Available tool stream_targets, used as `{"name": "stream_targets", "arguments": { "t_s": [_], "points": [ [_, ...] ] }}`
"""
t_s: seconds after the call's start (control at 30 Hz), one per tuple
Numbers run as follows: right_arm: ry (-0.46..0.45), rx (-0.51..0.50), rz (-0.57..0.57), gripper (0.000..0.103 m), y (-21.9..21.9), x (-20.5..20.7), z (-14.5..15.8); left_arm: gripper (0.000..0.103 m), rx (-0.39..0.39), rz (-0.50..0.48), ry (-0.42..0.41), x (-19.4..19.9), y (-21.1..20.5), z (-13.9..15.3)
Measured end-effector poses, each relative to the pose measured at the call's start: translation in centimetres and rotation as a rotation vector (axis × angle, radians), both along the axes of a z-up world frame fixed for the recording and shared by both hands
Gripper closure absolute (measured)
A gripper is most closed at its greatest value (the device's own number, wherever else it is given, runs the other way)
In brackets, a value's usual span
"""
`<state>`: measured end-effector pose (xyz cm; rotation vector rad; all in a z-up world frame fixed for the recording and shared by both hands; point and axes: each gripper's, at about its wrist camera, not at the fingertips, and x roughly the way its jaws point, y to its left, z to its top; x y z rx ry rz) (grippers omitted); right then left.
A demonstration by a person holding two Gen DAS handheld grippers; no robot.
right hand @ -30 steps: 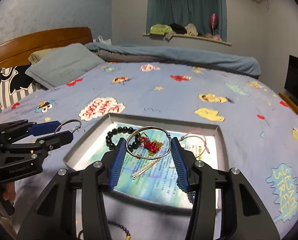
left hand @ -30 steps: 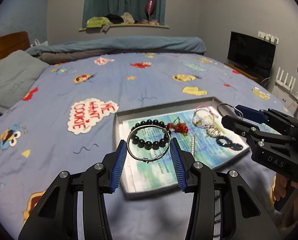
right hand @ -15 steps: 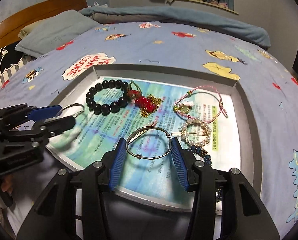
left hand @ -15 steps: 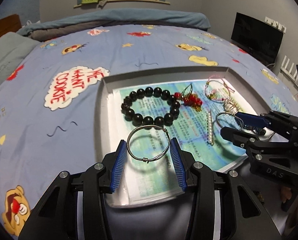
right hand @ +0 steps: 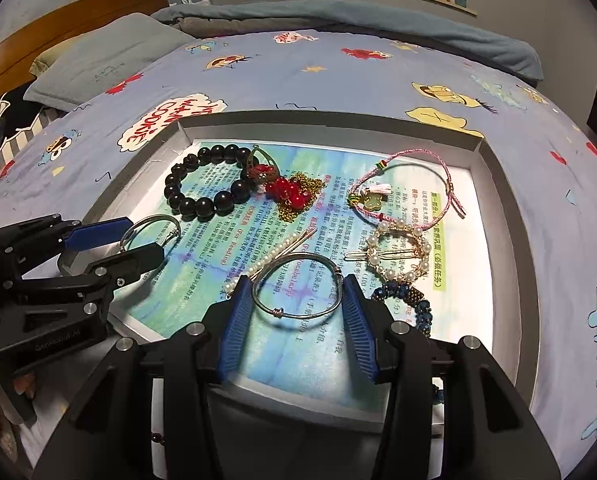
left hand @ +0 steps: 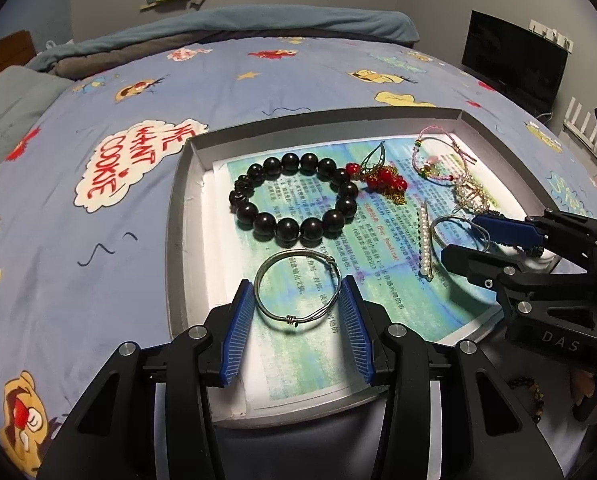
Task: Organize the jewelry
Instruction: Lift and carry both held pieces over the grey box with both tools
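A shallow grey tray (left hand: 176,216) (right hand: 510,216) lies on the bed, lined with printed paper. In it lie a black bead bracelet (left hand: 294,200) (right hand: 202,192), a red bead charm (left hand: 382,178) (right hand: 286,190), a pink cord bracelet (right hand: 410,184), a pearl hair clip (right hand: 396,248), a pearl pin (left hand: 424,244) and a dark blue bead bracelet (right hand: 410,300). My left gripper (left hand: 297,292) (right hand: 138,240) is shut on a silver wire bangle (left hand: 298,288), low over the tray's near left part. My right gripper (right hand: 297,292) (left hand: 462,240) is shut on a second silver bangle (right hand: 298,288), low over the tray's near middle.
The tray sits on a blue cartoon-print bedspread (left hand: 98,200). A grey pillow (right hand: 98,60) and wooden headboard (right hand: 58,24) are at the far left. A TV (left hand: 514,60) stands at the right. A brown bead bracelet (left hand: 530,390) lies outside the tray's near edge.
Both grippers have come down and forward over the tray, each still holding its bangle. The bangles now sit just above the paper lining.
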<state>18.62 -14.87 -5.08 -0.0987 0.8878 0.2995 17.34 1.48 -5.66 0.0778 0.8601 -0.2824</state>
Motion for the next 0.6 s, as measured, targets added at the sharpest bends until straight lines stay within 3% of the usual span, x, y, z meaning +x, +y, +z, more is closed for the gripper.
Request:
{"name": "stream_targets", "arguments": {
  "t_s": [0.6],
  "points": [
    [-0.007,-0.006,0.004,0.055,-0.06,0.09,-0.09,0.056,0.005,-0.001,0.001,0.01,-0.1,-0.2]
  ]
}}
